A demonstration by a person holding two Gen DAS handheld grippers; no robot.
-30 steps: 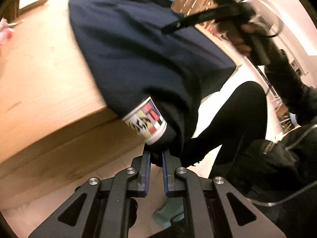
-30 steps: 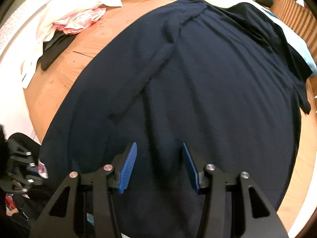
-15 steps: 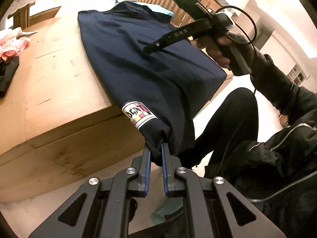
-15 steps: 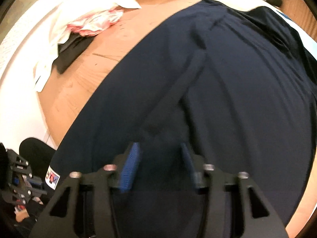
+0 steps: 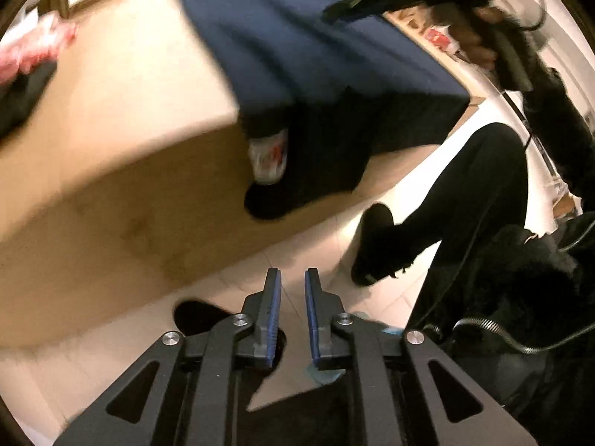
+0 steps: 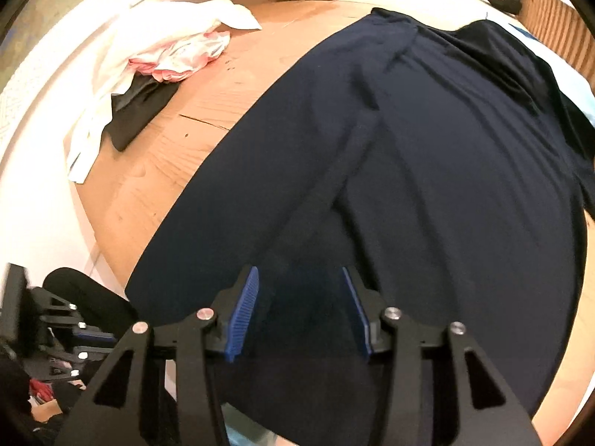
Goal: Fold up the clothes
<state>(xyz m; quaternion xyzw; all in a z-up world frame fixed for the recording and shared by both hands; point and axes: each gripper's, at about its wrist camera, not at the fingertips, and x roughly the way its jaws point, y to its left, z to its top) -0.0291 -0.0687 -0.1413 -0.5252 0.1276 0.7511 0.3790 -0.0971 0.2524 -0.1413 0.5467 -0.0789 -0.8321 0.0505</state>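
Garment: a dark navy knit garment [image 6: 427, 171] is spread along the wooden bench [image 6: 156, 171], its near end draped over the edge.
Left hand-held gripper [image 5: 292, 293]: seen below the bench edge with jaws opening and nothing between them; the hanging corner with its printed label [image 5: 268, 160] is released.
Right hand-held gripper [image 6: 299, 306]: jaws are opening wide just above the cloth, nothing pinched.
Key relation: the long axis runs away from the right hand-held gripper, judged the nearer one.

- Big brown table [image 6: 156, 171], wooden top.
- Dark blue cloth [image 6: 427, 186] spread flat on table, one end hanging off the edge.
- White, pink and black clothes [image 6: 156, 63] piled beside the blue cloth.
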